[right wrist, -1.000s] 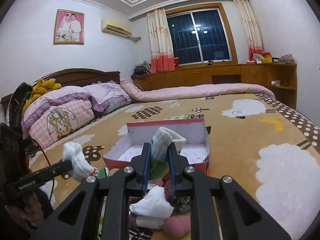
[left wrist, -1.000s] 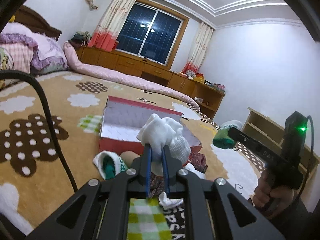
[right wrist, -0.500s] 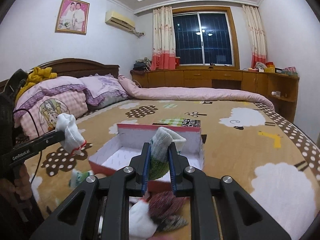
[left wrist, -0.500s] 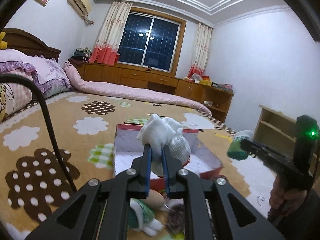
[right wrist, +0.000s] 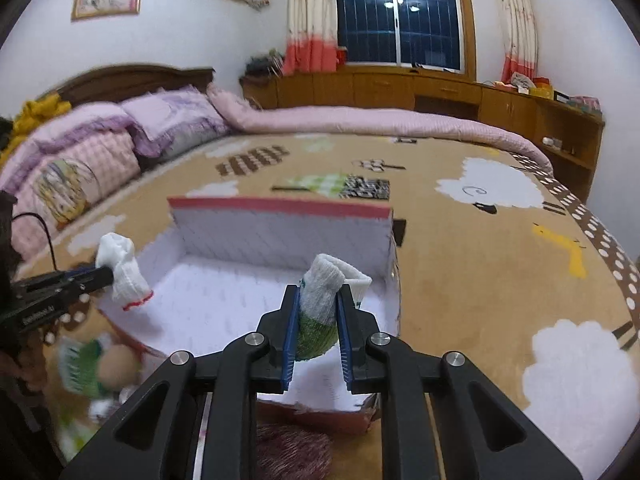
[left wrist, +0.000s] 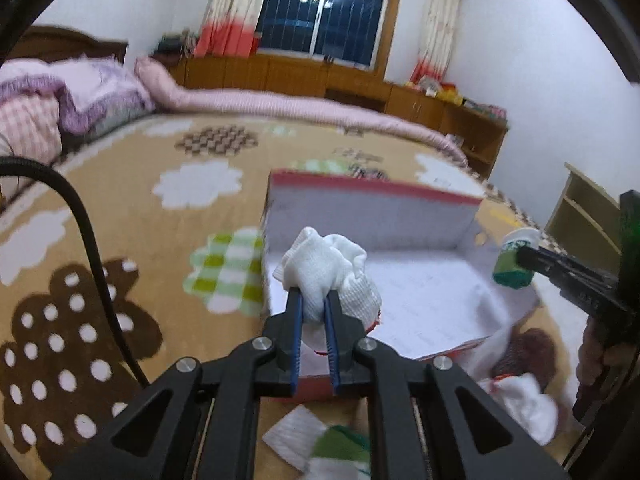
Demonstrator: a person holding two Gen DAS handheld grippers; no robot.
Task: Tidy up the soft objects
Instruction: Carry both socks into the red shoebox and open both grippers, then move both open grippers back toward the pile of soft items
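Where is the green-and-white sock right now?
The green-and-white sock is clamped in the right gripper, over the open red-edged box on the bed; in the left wrist view it shows at the far right.

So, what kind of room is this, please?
A bedroom, most likely in a home. A wide bed fills the view, with pillows against a wooden headboard, and a curtained window above low wooden cabinets.
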